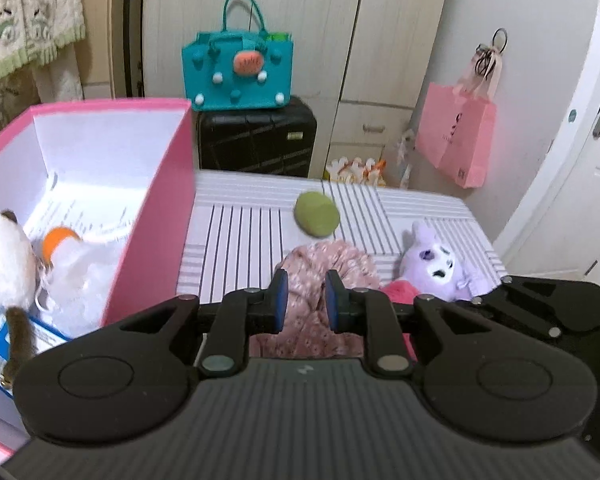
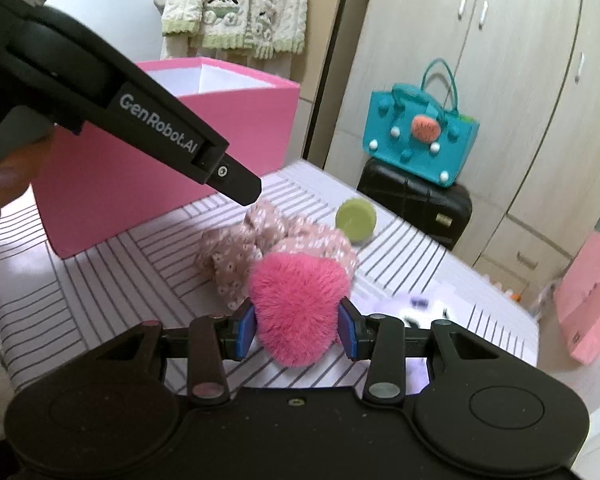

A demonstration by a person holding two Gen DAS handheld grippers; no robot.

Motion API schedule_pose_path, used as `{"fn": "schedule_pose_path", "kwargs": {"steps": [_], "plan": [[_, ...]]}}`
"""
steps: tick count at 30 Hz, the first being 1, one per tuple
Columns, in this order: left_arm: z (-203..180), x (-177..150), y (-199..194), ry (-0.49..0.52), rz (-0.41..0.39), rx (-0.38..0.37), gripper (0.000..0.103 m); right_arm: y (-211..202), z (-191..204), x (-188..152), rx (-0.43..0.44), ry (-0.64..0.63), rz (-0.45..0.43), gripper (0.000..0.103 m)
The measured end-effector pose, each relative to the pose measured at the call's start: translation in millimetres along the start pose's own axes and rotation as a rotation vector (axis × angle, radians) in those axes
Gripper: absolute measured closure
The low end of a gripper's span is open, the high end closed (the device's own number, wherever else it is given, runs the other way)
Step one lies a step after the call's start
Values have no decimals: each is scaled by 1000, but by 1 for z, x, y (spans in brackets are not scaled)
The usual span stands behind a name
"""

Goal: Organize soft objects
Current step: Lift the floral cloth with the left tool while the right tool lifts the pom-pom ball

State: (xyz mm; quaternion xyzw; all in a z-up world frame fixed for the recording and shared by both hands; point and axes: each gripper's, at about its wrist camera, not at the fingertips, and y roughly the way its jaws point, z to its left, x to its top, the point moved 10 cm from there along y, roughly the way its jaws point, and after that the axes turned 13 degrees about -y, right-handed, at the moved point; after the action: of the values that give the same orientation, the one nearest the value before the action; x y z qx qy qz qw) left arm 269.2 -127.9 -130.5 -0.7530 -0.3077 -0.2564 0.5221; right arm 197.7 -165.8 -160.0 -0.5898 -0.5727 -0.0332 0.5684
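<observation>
So the right gripper (image 2: 296,326) has its blue pads clamped on either side of a fluffy pink heart (image 2: 296,300), holding it just above the striped bedsheet (image 2: 100,280). The left gripper (image 1: 305,300) is a different story: its fingers are drawn as close together as they go, with only a narrow gap left, and nothing is pinched in there. It just hangs over a crumpled pink floral cloth (image 1: 320,272) lying on the sheet below it.

Behind the cloth sits a round green cushion-looking thing (image 1: 315,214), just beside it. A purple plush bunny (image 1: 436,266) lies near the cloth on the right side of the left camera's view, close to the bed's edge.

The pink box (image 1: 156,200) sits on the bed to the left, open top, white inside. It already has a white-and-brown plush (image 1: 4,264) in it, plus something white and fluffy with an orange bit (image 1: 60,240) and some printed paper at the bottom.

In the background there's a teal felt bag (image 1: 238,68) on a black suitcase (image 1: 256,140), and a pink paper bag (image 1: 456,136) hanging on the wall.
</observation>
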Motion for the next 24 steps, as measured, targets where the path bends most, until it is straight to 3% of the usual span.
{"fn": "schedule_pose_path", "kwargs": {"steps": [4,8,12,19,24], "plan": [[4,-5,9,-18,30,2,79,-5,-1,-11,6,50,11,56],[-4,-6,15,11,31,-5,63,-9,-7,-23,33,118,4,56],[-14,-11,23,44,49,-16,53,-15,-9,-38,37,159,12,56],[-18,-19,43,97,69,13,46,-18,-3,-53,37,163,64,56],[-16,-25,55,123,92,30,39,-24,0,-62,30,174,95,50]]}}
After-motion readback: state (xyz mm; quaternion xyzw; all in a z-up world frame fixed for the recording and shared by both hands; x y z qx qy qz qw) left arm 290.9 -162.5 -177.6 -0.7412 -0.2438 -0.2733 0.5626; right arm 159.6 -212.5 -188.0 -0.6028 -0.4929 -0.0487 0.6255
